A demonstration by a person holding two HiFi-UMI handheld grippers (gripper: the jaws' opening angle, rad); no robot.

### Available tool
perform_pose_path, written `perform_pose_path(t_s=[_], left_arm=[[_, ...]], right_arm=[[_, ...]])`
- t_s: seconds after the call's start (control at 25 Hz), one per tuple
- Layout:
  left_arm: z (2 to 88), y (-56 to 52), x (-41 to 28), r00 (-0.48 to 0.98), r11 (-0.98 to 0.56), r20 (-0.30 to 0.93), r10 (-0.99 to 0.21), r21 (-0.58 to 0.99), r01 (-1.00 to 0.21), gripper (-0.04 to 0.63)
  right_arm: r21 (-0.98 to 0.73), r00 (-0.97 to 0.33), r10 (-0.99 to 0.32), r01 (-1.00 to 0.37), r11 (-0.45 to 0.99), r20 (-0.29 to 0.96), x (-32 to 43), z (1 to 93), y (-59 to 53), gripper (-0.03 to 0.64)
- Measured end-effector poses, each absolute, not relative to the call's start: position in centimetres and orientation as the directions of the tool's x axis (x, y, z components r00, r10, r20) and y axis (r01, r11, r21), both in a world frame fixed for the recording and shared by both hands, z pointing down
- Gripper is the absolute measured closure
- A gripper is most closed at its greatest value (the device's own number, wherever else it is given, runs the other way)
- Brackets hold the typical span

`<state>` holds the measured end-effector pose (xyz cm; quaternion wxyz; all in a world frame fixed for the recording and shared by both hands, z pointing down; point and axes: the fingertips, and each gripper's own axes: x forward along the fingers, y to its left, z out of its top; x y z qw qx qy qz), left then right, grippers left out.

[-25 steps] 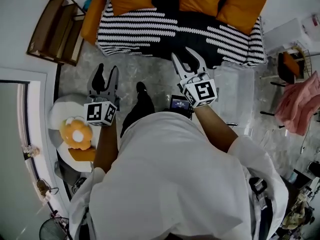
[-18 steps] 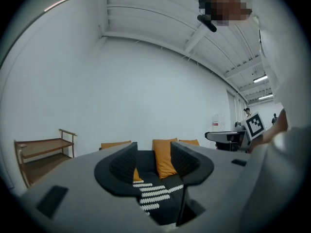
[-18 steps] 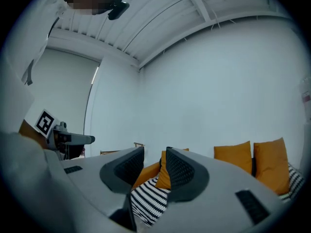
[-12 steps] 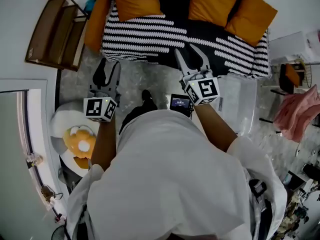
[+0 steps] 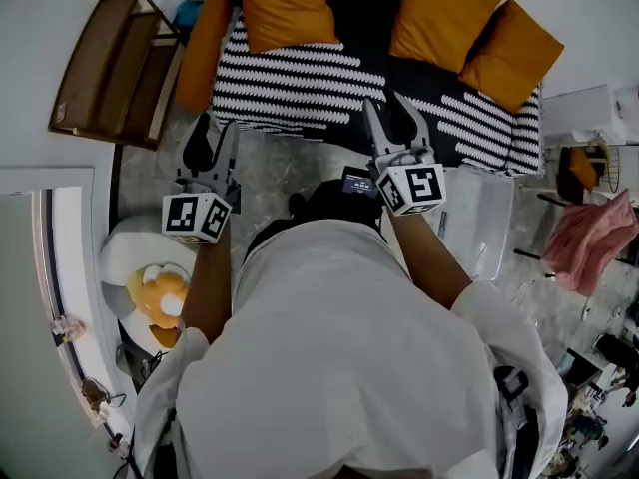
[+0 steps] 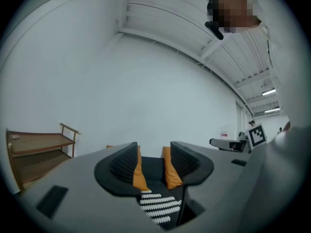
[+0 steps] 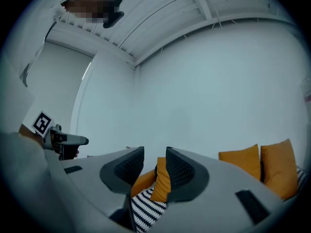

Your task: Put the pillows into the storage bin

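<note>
Far left, we've got a brown wooden slatted shelf [image 5: 110,58] against the wall, and below it an orange plush toy [image 5: 160,292] sitting on a round white cushion [image 5: 125,257]. Next comes the left gripper [image 5: 218,133], pointing level at the couch. Its jaws stand apart with nothing between the pads, and its own view [image 6: 153,161] confirms that. Straight ahead is the black-and-white striped couch [image 5: 300,78], and the orange square fabric pillows [image 5: 285,3] are all lying along its back, none of them in the bin. Moving on, the right gripper [image 5: 389,113] hangs over the couch's front edge. Its jaws are parted too and hold nothing, as its own view [image 7: 155,169] shows. Just beside it on the floor stands the clear plastic storage bin [image 5: 489,223], with no pillow in it. Far right, a pink cloth [image 5: 594,238] is draped over something.
</note>
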<state>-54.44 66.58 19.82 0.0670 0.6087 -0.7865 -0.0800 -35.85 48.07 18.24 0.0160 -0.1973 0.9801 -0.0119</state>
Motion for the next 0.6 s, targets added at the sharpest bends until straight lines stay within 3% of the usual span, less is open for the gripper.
perform_pose_path(t_s=[0.6], left_arm=[[21.9, 56.7, -61.9, -0.235, 0.244, 0.073, -0.969, 0.177, -0.953, 0.388]], right_arm=[[-0.081, -0.913, -0.407, -0.405, 0.911, -0.022, -43.3, 20.5, 38.2, 0.459]])
